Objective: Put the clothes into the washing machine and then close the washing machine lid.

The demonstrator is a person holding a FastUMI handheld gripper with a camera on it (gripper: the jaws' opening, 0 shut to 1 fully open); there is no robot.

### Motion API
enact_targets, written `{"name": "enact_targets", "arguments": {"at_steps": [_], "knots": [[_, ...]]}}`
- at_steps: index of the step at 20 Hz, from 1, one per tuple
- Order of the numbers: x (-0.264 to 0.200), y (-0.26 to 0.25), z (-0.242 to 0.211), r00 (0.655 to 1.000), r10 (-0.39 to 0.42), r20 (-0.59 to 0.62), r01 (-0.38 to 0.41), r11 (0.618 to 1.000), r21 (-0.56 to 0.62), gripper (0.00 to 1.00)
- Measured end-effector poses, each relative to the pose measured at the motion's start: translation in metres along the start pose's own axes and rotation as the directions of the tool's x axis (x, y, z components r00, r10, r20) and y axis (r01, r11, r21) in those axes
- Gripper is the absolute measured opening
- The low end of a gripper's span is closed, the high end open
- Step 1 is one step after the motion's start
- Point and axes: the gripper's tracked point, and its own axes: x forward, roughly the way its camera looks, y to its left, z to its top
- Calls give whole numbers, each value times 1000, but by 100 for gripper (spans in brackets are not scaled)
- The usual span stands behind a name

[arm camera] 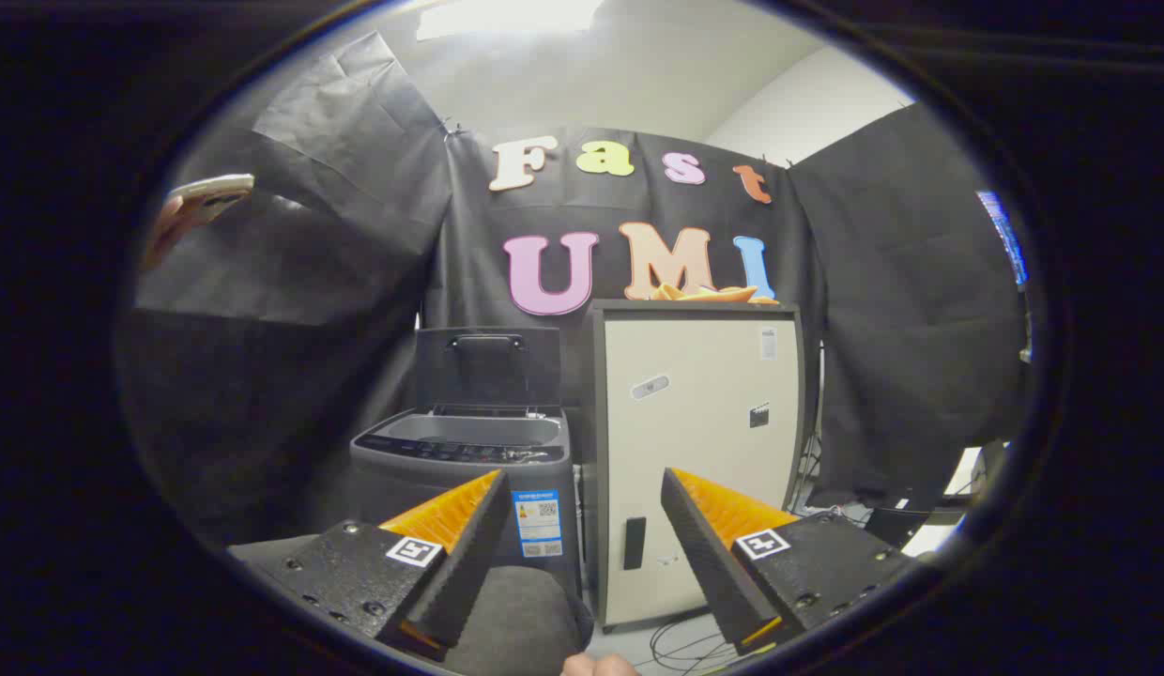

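Against the black cloth wall, left to right:

Washer: a dark grey top-loading washing machine (465,469) stands on the floor, beyond the left finger of the claw, touching or just beside the cabinet.
Lid: its dark flat lid with a bar handle (486,366) is raised upright at the back, so the pale grey tub opening lies open from above.
Lid handling: likely light and stiff, hinged at the rear; best taken at the bar handle or the top edge and swung down forward.
Claw: the claw (582,535) is spread wide with nothing between its fingers, well short of both washer and cabinet.
Cabinet: a tall cream cabinet with a dark frame (699,441) stands right of the washer, beyond the gap between the fingers.
Clothes: a crumpled orange cloth garment (709,293) lies on the cabinet's top, higher than the washer.
Clothes look: flat, folded in loose peaks; its full extent is hidden by the cabinet's edge.
Clothes handling: probably soft, light and limp; pinch a raised fold, expect it to drape and trail.
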Motion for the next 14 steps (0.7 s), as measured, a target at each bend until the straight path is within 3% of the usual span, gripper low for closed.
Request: {"name": "enact_targets", "arguments": {"at_steps": [14], "knots": [[-1,1,0,1000,5,-1,-5,1000,-17,98]]}}
